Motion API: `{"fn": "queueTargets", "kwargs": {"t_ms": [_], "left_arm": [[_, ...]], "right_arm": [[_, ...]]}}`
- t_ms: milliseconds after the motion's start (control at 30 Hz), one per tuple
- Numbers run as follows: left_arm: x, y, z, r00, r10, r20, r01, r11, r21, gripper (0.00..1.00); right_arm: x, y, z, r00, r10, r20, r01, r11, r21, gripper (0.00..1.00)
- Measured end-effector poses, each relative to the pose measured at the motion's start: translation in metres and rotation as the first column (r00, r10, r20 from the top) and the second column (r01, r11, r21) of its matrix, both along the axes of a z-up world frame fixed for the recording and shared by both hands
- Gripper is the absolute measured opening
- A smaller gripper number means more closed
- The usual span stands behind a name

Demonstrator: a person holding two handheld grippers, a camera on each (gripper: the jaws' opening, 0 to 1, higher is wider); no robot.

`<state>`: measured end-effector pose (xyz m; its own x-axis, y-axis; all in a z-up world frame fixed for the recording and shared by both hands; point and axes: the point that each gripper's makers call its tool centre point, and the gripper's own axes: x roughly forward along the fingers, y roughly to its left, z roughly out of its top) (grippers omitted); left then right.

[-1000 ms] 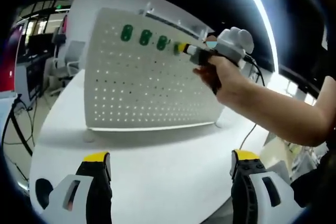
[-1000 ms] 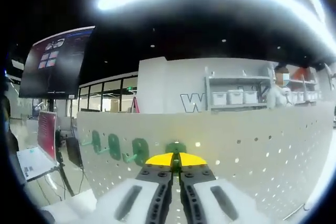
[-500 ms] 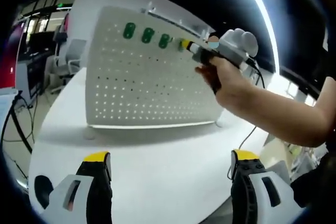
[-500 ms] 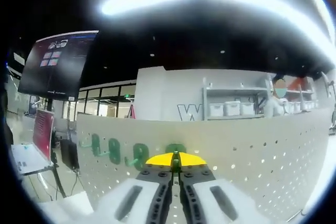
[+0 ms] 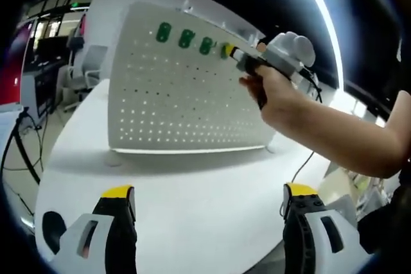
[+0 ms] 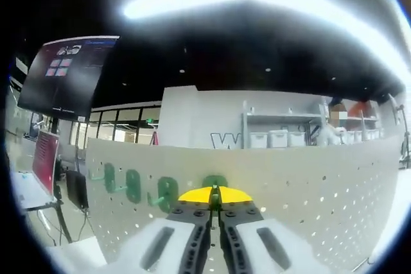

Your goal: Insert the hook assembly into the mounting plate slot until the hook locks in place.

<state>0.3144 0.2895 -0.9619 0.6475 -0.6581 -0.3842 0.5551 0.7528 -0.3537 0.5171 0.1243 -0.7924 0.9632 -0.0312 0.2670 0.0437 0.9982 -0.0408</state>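
In the left gripper view we see our left gripper [image 5: 209, 206] at the bottom with its two yellow-tipped jaws spread wide apart and nothing between them, above the near edge of a white table [image 5: 192, 190]. A white perforated mounting plate [image 5: 180, 94] stands upright toward the far edge of the table. Along its top edge sit three green hooks [image 5: 185, 36] in a row. Just to their right, the right gripper [image 5: 239, 56], held in a hand [image 5: 276, 94], meets the plate at its top right corner. A fourth green hook [image 5: 224, 50] shows at its yellow tips, mostly covered by them, so we cannot tell from here how deep it sits in the slot.

In the right gripper view the right gripper [image 6: 214, 197] has its jaws pressed together on the green hook [image 6: 214, 181], of which just the upper part rises above the yellow tips; the rest is hidden. The hook lies against the mounting plate [image 6: 308, 190] near its top edge. Three more green hooks [image 6: 135, 185] line up to its left, the farthest ones small and blurred. Behind the plate are a dark screen [image 6: 64, 72], shelves with white bins [image 6: 279, 138] and a person, cut off by the plate's edge.
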Motion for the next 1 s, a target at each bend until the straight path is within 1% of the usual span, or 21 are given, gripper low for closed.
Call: {"fn": "queueTargets", "kwargs": {"t_ms": [67, 133, 300, 333, 400, 433, 467, 500, 733, 800, 867, 933, 1000], "left_arm": [[0.0001, 0.0001, -0.0018, 1.000, -0.001, -0.005, 0.001, 1.000, 0.001, 0.97], [0.0001, 0.0000, -0.0028, 1.000, -0.001, -0.009, 0.001, 1.000, 0.001, 0.97], [0.0010, -0.0005, -0.0064, 1.000, -0.006, -0.018, 0.006, 1.000, 0.006, 0.97], [0.0020, -0.0007, -0.0060, 1.000, -0.003, -0.017, 0.003, 1.000, 0.004, 0.97], [0.0032, -0.0016, -0.0057, 1.000, -0.003, -0.018, 0.003, 1.000, 0.000, 0.97], [0.0040, -0.0024, -0.0059, 1.000, -0.004, -0.018, 0.004, 1.000, 0.000, 0.97], [0.0045, -0.0029, -0.0061, 1.000, -0.005, -0.017, 0.005, 1.000, 0.001, 0.97], [0.0052, -0.0034, -0.0063, 1.000, -0.006, -0.016, 0.006, 1.000, 0.003, 0.97], [0.0054, -0.0027, -0.0060, 1.000, -0.002, -0.014, 0.002, 1.000, 0.003, 0.98], [0.0049, -0.0017, -0.0060, 1.000, 0.002, -0.016, -0.003, 1.000, -0.001, 0.99], [0.0038, -0.0012, -0.0062, 1.000, 0.003, -0.016, -0.003, 1.000, 0.002, 0.99], [0.0033, -0.0012, -0.0054, 1.000, 0.003, -0.013, -0.003, 1.000, 0.004, 0.99], [0.0036, -0.0012, -0.0041, 1.000, 0.004, -0.011, -0.004, 1.000, 0.002, 0.99]], "right_arm": [[0.0018, 0.0002, -0.0026, 1.000, -0.004, -0.001, 0.004, 1.000, -0.004, 0.00], [0.0018, -0.0006, -0.0018, 1.000, -0.005, 0.000, 0.005, 1.000, 0.005, 0.00], [0.0037, -0.0001, -0.0032, 1.000, -0.017, 0.007, 0.017, 1.000, 0.001, 0.00], [0.0042, 0.0003, -0.0034, 1.000, -0.022, 0.003, 0.022, 1.000, -0.015, 0.00], [0.0043, 0.0001, -0.0037, 1.000, -0.025, -0.001, 0.025, 0.999, -0.022, 0.00], [0.0045, 0.0003, -0.0041, 0.999, -0.033, -0.009, 0.032, 0.998, -0.049, 0.00], [0.0048, 0.0006, -0.0043, 0.999, -0.038, -0.014, 0.037, 0.998, -0.057, 0.00], [0.0058, 0.0007, -0.0039, 0.999, -0.037, -0.015, 0.036, 0.998, -0.047, 0.00], [0.0060, -0.0002, -0.0047, 0.999, -0.035, -0.031, 0.034, 0.999, -0.040, 0.00], [0.0055, -0.0004, -0.0042, 0.999, -0.024, -0.041, 0.022, 0.999, -0.035, 0.00], [0.0057, 0.0006, -0.0042, 0.998, -0.017, -0.061, 0.014, 0.999, -0.049, 0.01], [0.0046, 0.0011, -0.0028, 0.998, -0.007, -0.068, 0.004, 0.999, -0.037, 0.02], [0.0017, 0.0000, 0.0025, 0.998, -0.001, -0.056, -0.001, 1.000, -0.025, 0.07]]}}
